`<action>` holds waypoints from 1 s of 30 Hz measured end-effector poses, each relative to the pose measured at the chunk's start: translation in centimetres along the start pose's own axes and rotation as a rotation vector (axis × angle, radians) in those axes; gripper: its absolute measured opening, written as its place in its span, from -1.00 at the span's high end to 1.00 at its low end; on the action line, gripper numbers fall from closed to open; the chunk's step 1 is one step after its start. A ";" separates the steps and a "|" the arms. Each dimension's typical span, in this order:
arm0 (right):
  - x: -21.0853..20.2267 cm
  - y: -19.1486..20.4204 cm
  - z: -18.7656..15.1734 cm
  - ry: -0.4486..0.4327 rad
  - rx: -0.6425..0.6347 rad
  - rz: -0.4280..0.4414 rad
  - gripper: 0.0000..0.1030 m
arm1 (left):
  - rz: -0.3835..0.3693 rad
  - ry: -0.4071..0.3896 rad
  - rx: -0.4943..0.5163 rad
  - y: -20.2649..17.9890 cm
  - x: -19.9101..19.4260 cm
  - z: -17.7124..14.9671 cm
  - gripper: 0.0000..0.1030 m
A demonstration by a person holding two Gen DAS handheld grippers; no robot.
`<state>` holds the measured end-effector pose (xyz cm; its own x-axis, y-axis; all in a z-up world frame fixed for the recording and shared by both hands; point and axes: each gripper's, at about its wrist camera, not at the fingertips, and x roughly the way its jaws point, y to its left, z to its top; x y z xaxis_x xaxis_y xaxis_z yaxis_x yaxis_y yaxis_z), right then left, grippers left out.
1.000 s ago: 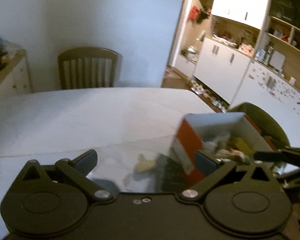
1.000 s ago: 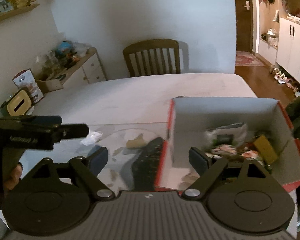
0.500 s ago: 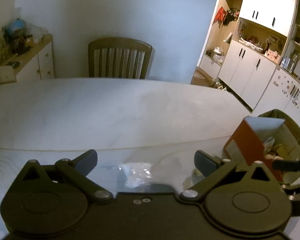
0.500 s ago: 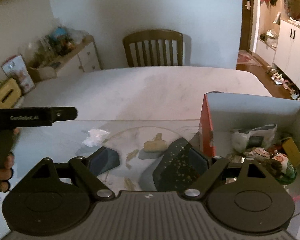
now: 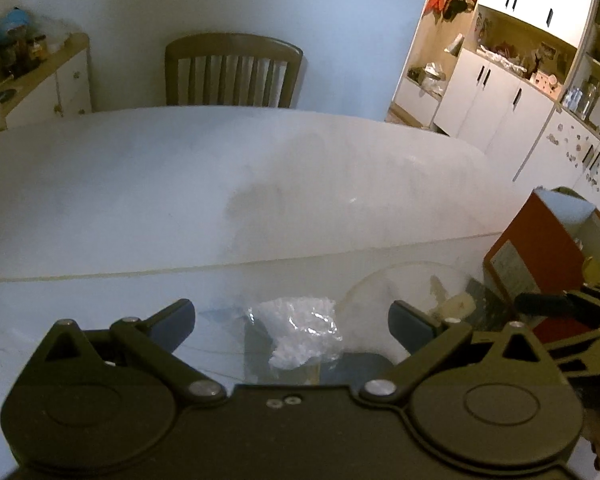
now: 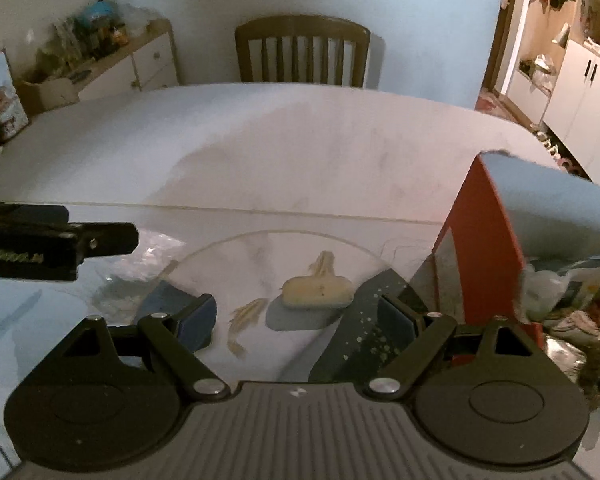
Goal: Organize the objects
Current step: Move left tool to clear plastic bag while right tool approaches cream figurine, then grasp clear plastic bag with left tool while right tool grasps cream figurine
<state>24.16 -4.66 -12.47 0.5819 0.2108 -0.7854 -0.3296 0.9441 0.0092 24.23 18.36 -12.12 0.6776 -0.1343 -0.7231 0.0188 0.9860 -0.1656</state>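
Crumpled clear plastic wrapper lies on the glass tabletop, now centred between the wide-open fingers of the left claw; a second ago that view was filled by the red box instead. Nothing gripped. Pale yellowish lump with straw-like scraps beside it sits ahead of the right claw, also spread wide and empty; earlier the box interior faced it. Red cardboard box, open and holding packets, has slid to the right edge of both views. Both claws have swung left and dipped toward the loose items. Judgement: each is lining up a pick, wrapper left and lump right, for the box.
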 end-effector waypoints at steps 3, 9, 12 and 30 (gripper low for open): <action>1.4 -0.4 -0.1 0.015 0.001 -0.017 -0.70 | -0.010 0.009 0.009 -0.2 0.9 -0.2 -0.99; 2.9 -1.0 0.0 0.029 0.005 -0.013 -0.62 | 0.005 0.021 0.013 -0.3 2.2 -0.5 -0.81; 3.5 -0.9 0.2 0.035 0.002 -0.009 -0.59 | 0.012 0.026 0.022 -0.3 2.6 -0.7 -0.65; 4.7 -0.9 0.5 0.059 0.042 -0.023 0.01 | 0.004 0.066 -0.003 0.2 3.3 -0.9 -0.02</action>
<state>27.55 -4.37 -15.89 0.5435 0.1752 -0.8209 -0.2845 0.9586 0.0162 25.84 18.06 -15.16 0.6277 -0.1371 -0.7662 0.0142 0.9862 -0.1649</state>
